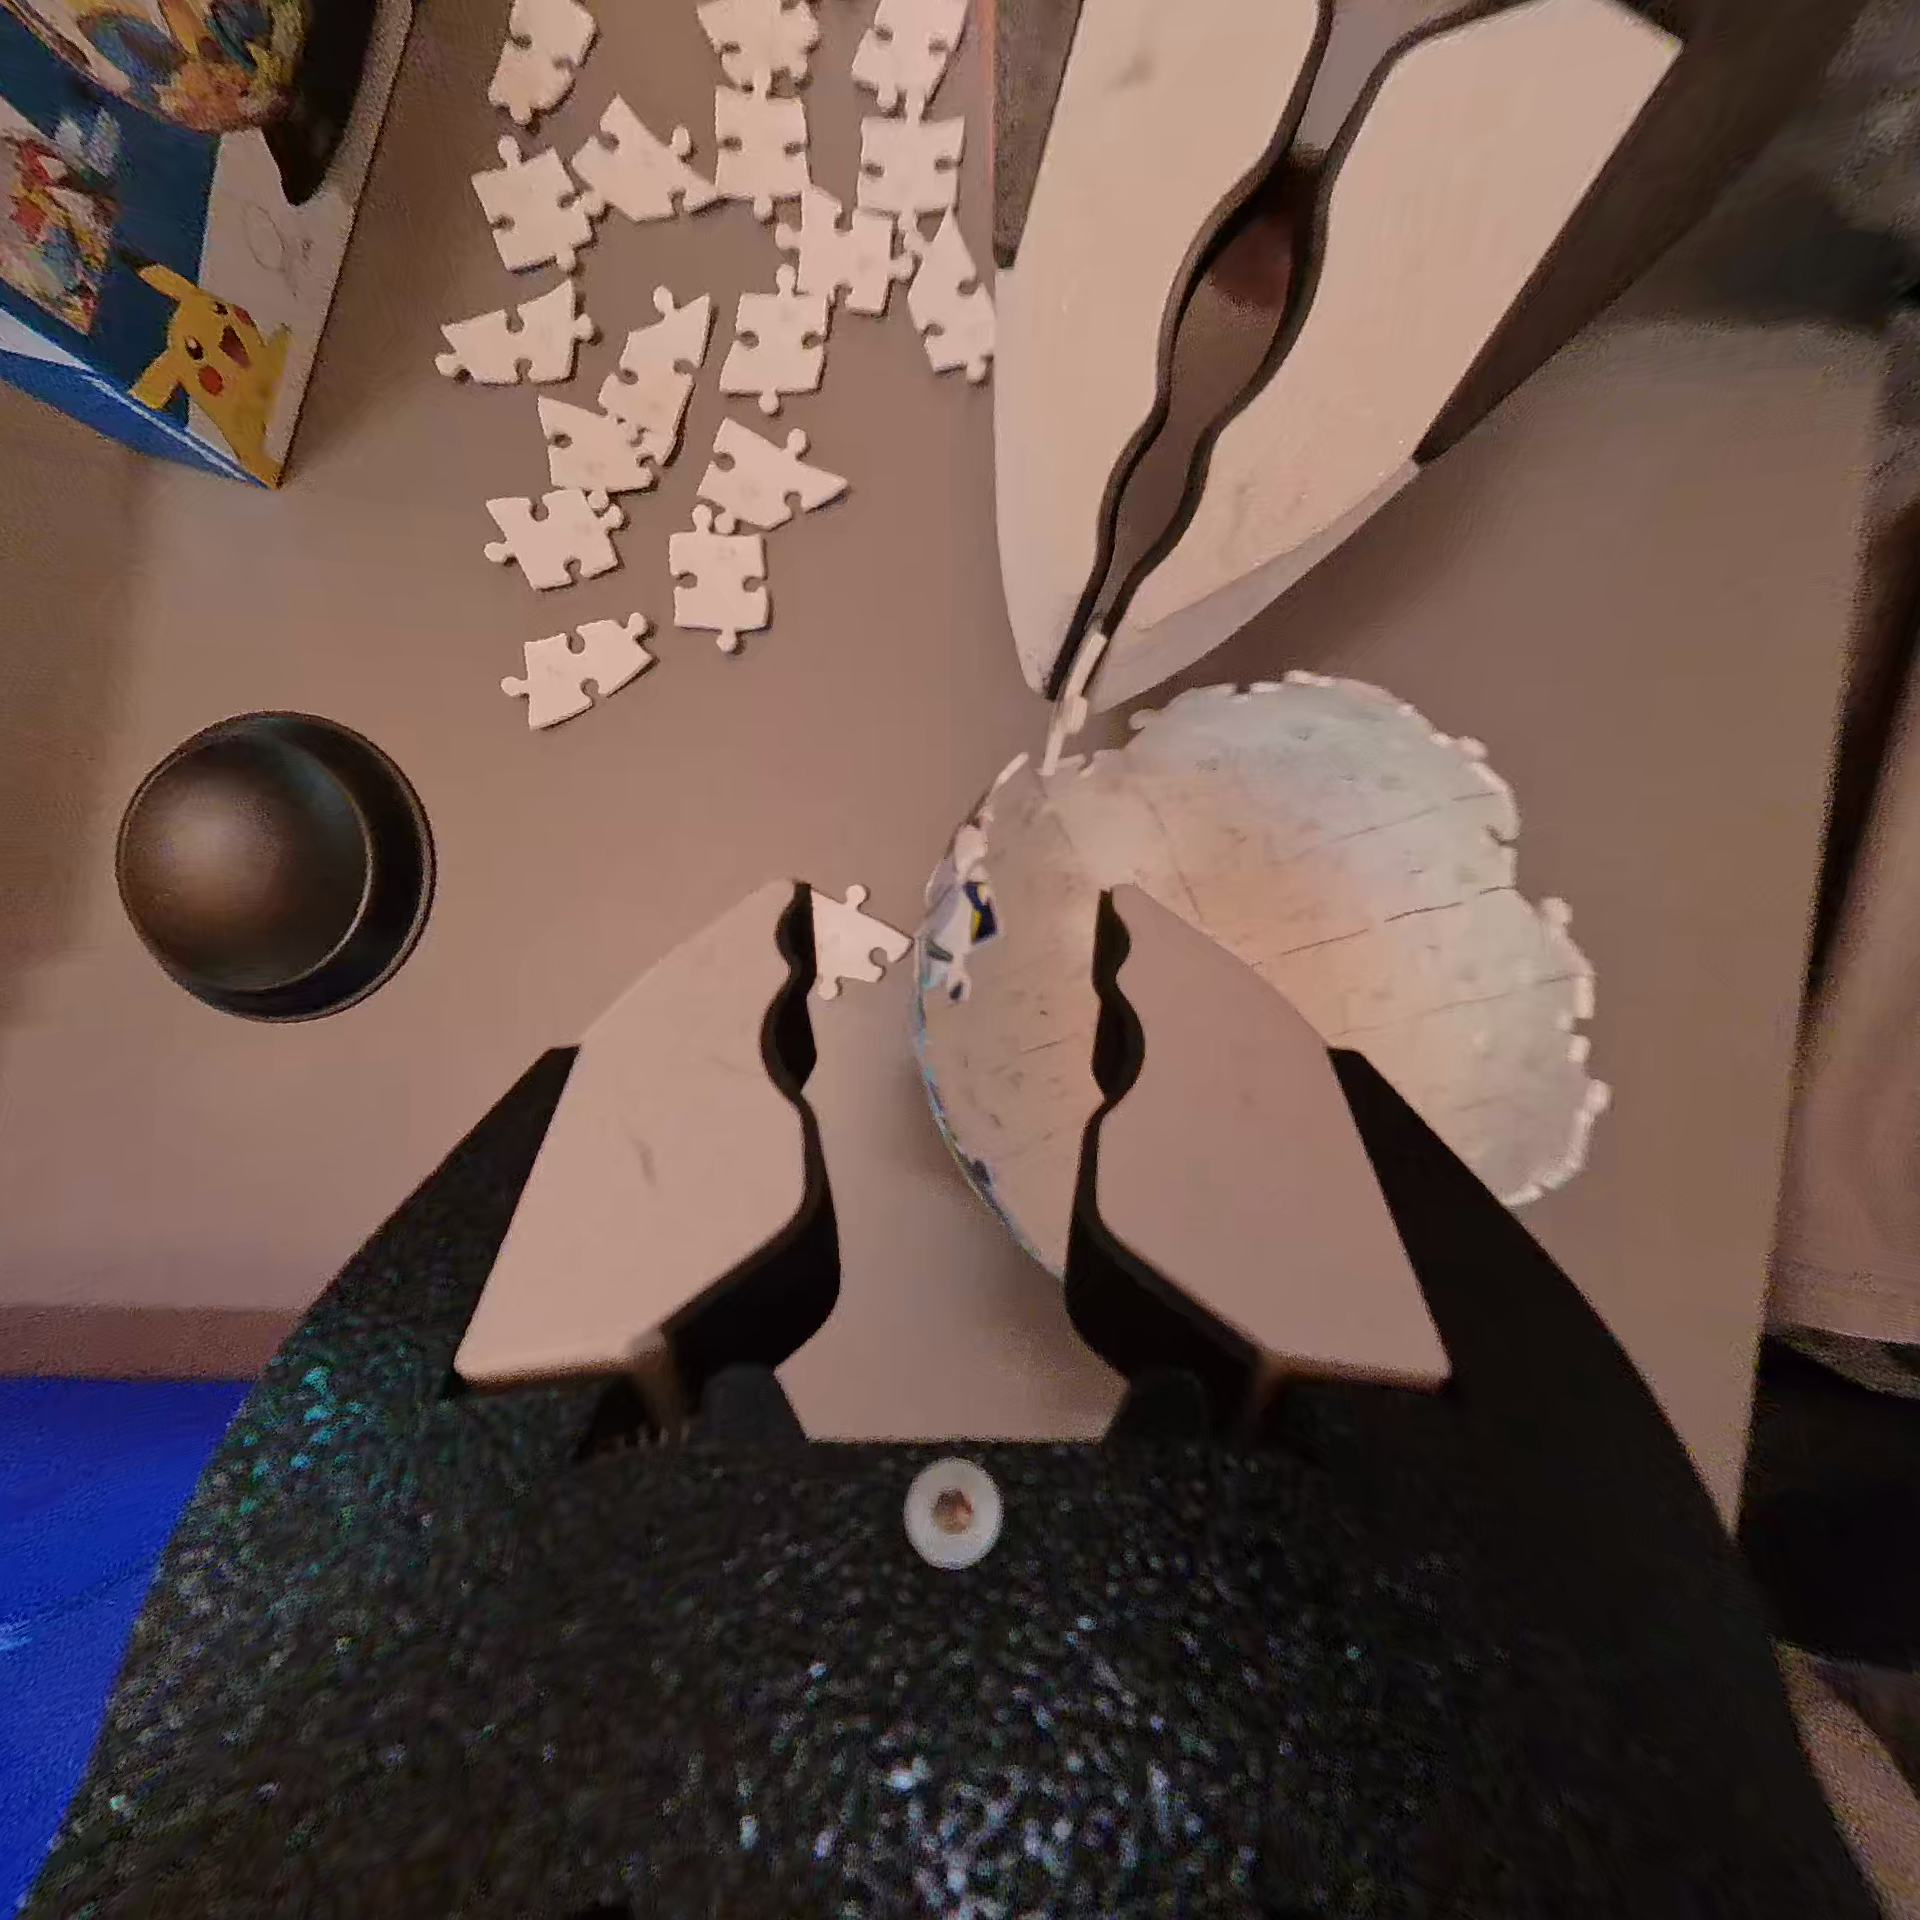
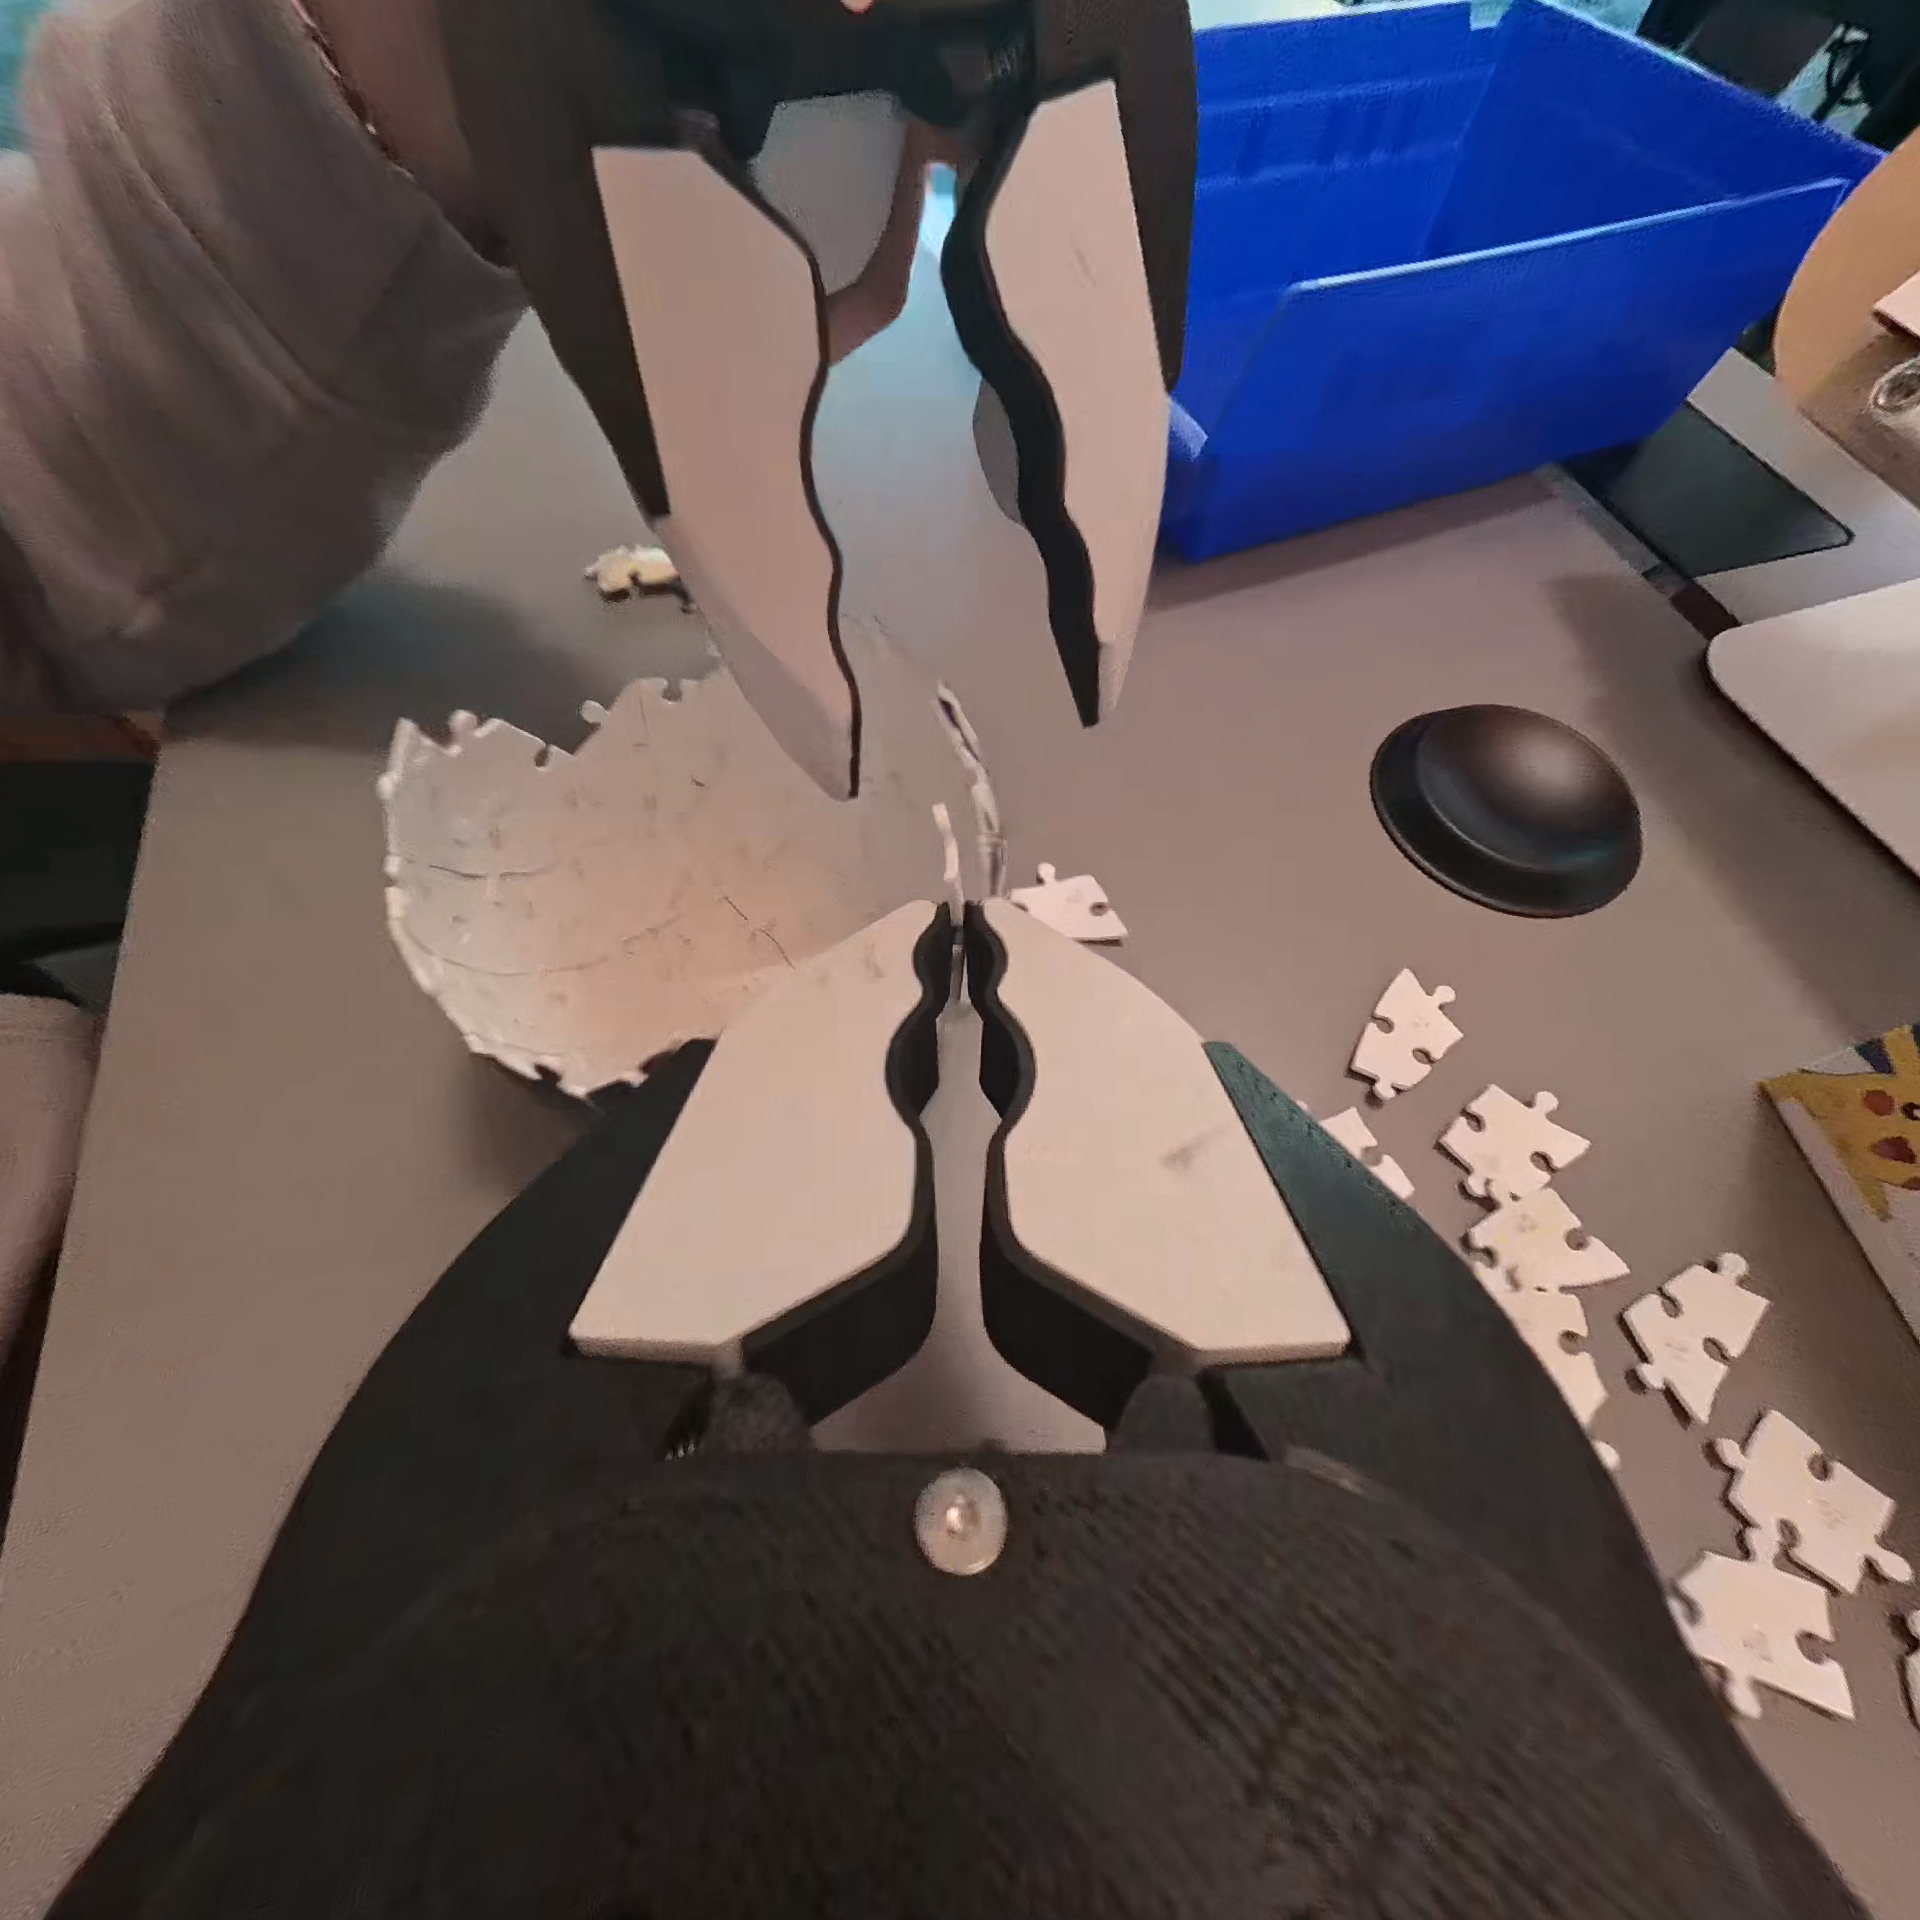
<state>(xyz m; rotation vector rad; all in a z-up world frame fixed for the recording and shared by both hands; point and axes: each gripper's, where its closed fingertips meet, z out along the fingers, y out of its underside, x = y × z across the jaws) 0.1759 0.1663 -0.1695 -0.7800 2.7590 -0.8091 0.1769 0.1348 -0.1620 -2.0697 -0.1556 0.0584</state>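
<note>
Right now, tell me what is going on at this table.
A person is working with two handheld grippers over a half-built curved puzzle shell on a grey table. The right gripper is shut on a white puzzle piece at the shell's rim. The left gripper is open around the shell's near edge. Loose pieces and a black round stand lie nearby.

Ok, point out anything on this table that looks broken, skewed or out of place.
The curved puzzle shell lies tipped on its side, unfinished, with a ragged toothed rim and visible gaps along some seams. One loose piece lies apart from the scattered pieces, beside the shell. The right gripper pinches a piece at the rim.
</note>
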